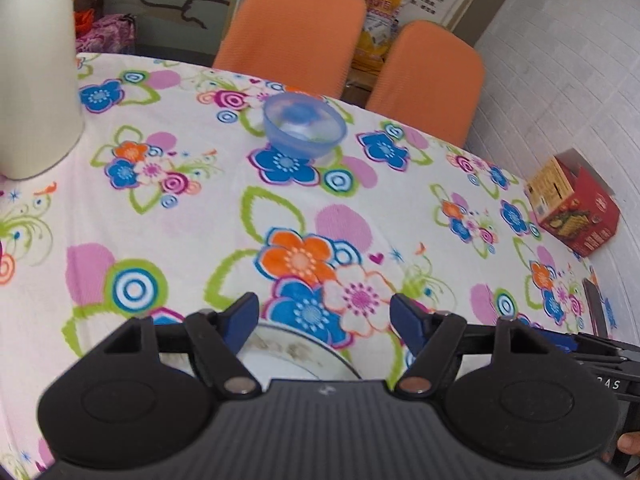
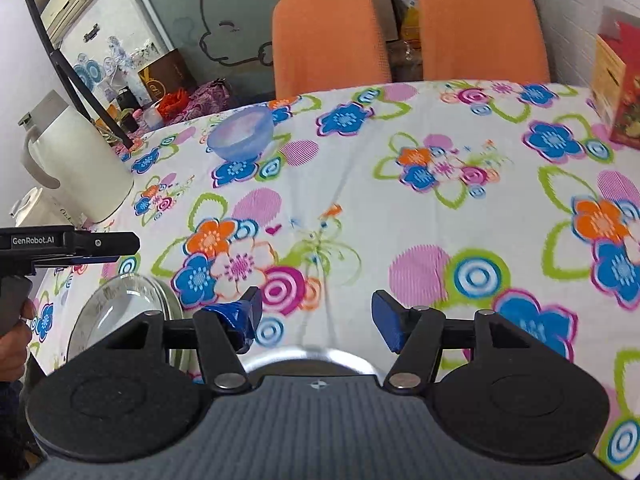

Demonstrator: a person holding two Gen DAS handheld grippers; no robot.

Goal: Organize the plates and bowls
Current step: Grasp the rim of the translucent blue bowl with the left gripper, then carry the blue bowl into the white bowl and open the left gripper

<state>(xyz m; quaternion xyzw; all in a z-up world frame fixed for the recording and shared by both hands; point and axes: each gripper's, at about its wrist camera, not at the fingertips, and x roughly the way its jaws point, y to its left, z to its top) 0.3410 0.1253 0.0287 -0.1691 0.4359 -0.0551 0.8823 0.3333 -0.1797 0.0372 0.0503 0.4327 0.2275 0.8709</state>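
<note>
blue bowl [image 1: 304,125]: round, translucent plastic | left tongs [image 1: 323,320] wide, empty | right tongs [image 2: 318,320] wide, empty

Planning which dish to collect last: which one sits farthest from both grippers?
The blue translucent bowl, alone mid-table toward the orange chairs; the plates sit right under the grippers.

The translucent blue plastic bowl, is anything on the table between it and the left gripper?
Nothing visible: only bare floral tablecloth lies between the open left gripper and the translucent blue plastic bowl.
</note>
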